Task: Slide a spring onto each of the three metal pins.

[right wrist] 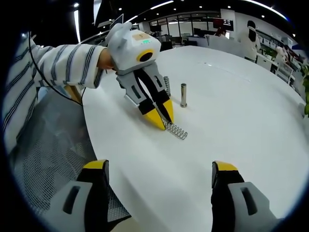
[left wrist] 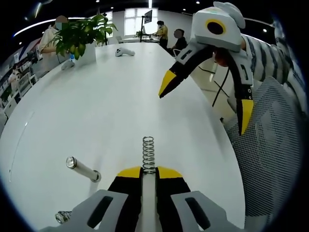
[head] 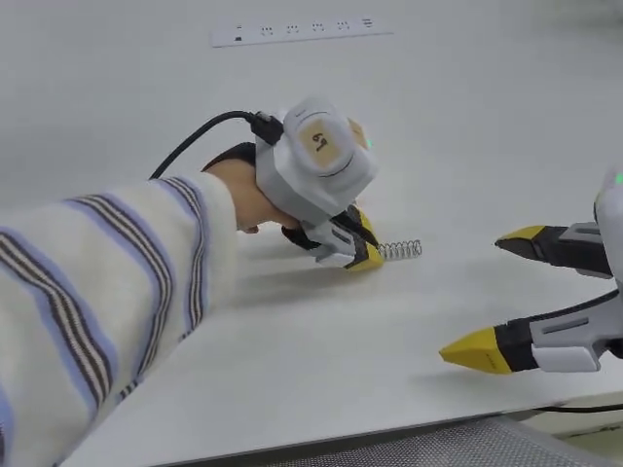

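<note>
Metal coil spring (left wrist: 148, 152) clamped by left gripper (left wrist: 149, 170) | right gripper (right wrist: 160, 166) fingers (right wrist: 223, 169) apart

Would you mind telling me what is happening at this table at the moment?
A person is working at a white table with a handheld gripper in each hand. The left gripper is shut on one end of a spring, which sticks out ahead of its jaws, low over the tabletop. The right gripper is open and holds nothing, off to one side. A bare metal pin stands upright nearby, and another pin beside it seems to carry a spring already.
</note>
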Available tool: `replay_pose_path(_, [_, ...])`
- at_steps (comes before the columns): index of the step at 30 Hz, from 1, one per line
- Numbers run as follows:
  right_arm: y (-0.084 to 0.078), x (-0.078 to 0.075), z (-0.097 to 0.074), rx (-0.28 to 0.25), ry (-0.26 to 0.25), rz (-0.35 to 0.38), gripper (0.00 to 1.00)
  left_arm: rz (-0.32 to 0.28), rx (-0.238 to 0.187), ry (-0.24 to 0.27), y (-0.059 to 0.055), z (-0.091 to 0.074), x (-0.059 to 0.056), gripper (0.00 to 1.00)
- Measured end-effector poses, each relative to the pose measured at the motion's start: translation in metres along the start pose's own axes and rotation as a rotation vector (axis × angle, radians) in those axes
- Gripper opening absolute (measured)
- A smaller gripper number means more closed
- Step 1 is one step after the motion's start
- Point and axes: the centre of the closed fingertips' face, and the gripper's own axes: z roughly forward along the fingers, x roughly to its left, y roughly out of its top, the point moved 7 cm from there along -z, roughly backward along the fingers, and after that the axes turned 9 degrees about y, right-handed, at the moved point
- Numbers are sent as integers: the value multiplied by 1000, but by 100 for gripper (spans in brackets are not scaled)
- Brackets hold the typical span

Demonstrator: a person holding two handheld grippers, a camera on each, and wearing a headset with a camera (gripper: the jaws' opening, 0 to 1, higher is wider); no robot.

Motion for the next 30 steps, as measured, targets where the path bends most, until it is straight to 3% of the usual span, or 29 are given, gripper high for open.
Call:
replay_pose_path(4, [2,-1,-1,-11,-11,-1,86,22,7,13,-2,-3,-1,3])
replay_pose_path(8, [2,-1,-1,-3,-8,1,85,-27,-2,6,-5,-5,-4,3])
replay_pose_path(12, [2,-1,0,-7,-7,3,85,-26,-3,2,-7,-7,-5,3])
replay_pose_path(16, [2,-2,-1,-2,-10,5,86,-63,-3,-5,-10,-9,-6,3])
replay_pose_path(30, [8,-2,-4,9,-8,-1,86,-96,-50,-23,-4,-16,-3,2])
